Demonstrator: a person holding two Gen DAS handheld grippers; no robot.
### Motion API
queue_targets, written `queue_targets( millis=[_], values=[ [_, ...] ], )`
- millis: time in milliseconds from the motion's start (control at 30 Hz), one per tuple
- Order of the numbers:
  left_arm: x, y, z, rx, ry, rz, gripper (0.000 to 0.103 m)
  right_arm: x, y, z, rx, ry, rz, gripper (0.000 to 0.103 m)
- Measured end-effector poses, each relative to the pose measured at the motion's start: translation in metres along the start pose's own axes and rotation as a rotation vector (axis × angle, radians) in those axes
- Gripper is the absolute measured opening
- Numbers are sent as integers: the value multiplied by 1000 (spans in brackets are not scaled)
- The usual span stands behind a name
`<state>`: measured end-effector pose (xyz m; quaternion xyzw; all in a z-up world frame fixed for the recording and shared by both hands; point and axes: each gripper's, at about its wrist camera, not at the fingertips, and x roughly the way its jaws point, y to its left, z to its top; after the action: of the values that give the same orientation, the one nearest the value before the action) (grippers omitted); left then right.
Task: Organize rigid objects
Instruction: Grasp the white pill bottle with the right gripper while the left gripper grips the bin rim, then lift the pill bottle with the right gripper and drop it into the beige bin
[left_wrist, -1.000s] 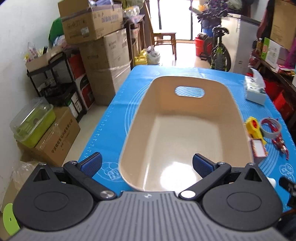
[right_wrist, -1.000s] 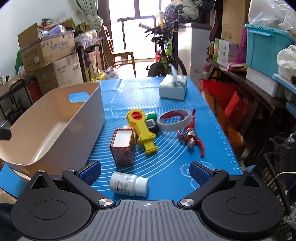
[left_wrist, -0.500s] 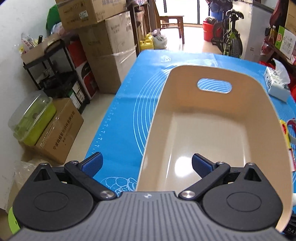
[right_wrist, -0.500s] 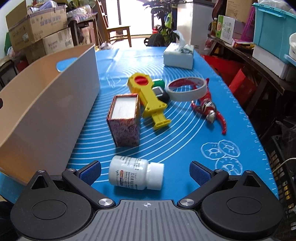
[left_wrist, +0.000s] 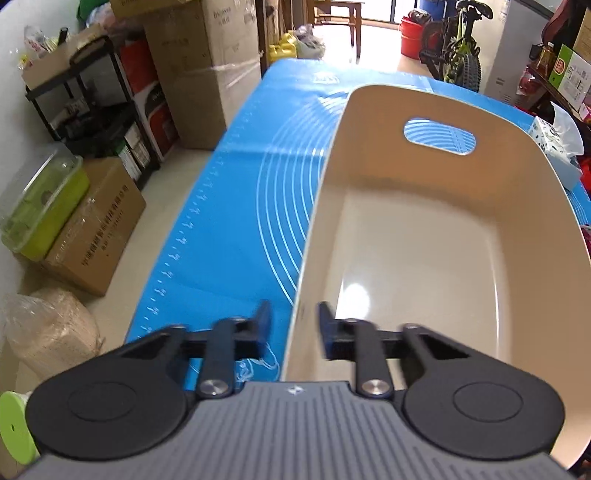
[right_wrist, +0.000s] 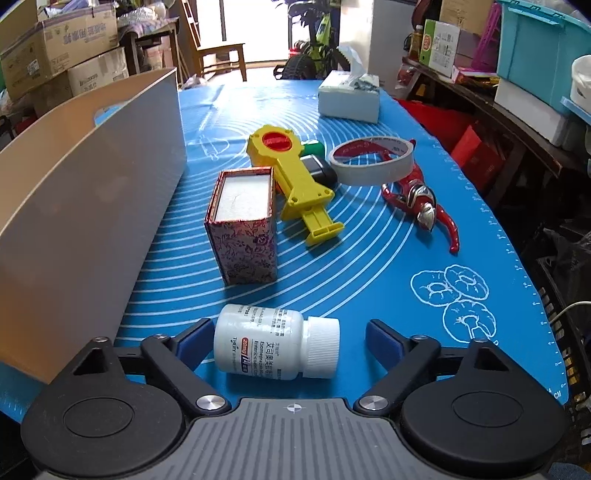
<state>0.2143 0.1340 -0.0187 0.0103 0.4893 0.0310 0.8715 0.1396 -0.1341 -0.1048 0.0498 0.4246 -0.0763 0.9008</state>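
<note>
A beige bin (left_wrist: 413, 236) stands empty on the blue mat. My left gripper (left_wrist: 293, 325) straddles the bin's near left rim, its jaws nearly closed on the wall. In the right wrist view the bin (right_wrist: 85, 184) is at the left. A white pill bottle (right_wrist: 277, 345) lies on its side between the open fingers of my right gripper (right_wrist: 290, 341). Beyond it stand a floral box (right_wrist: 242, 225), a yellow toy (right_wrist: 295, 177), a tape roll (right_wrist: 371, 158) and a red figure (right_wrist: 421, 201).
A tissue box (right_wrist: 349, 98) sits at the mat's far end. Cardboard boxes (left_wrist: 192, 74) and a shelf stand left of the table. Shelves with bins (right_wrist: 535, 55) line the right side. A bicycle (left_wrist: 458, 48) stands beyond the table.
My left gripper has moved left onto the bin's near left wall and closed its jaws around it. My right gripper has moved forward and down, so the pill bottle now lies between its fingers.
</note>
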Motion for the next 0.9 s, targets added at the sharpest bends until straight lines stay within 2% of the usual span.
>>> queue_targets(
  millis=[100,167,400,667,900],
  values=[
    [-1,0,0,3,4,-6,19,1,1,1,0,3,-3,83],
    [-1,0,0,-2,1,-12,11,2,1,1,3,7,-2,79],
    [-1,-1,1,-16,3,-23,11,1,6,0,-31,-6,8,64],
    [-1,-1,1,-23,3,-24,11,-12,7,2,-60,-67,19,64],
    [-1,0,0,-24,4,-26,11,-40,5,32,-44,-169,39,64]
  ],
)
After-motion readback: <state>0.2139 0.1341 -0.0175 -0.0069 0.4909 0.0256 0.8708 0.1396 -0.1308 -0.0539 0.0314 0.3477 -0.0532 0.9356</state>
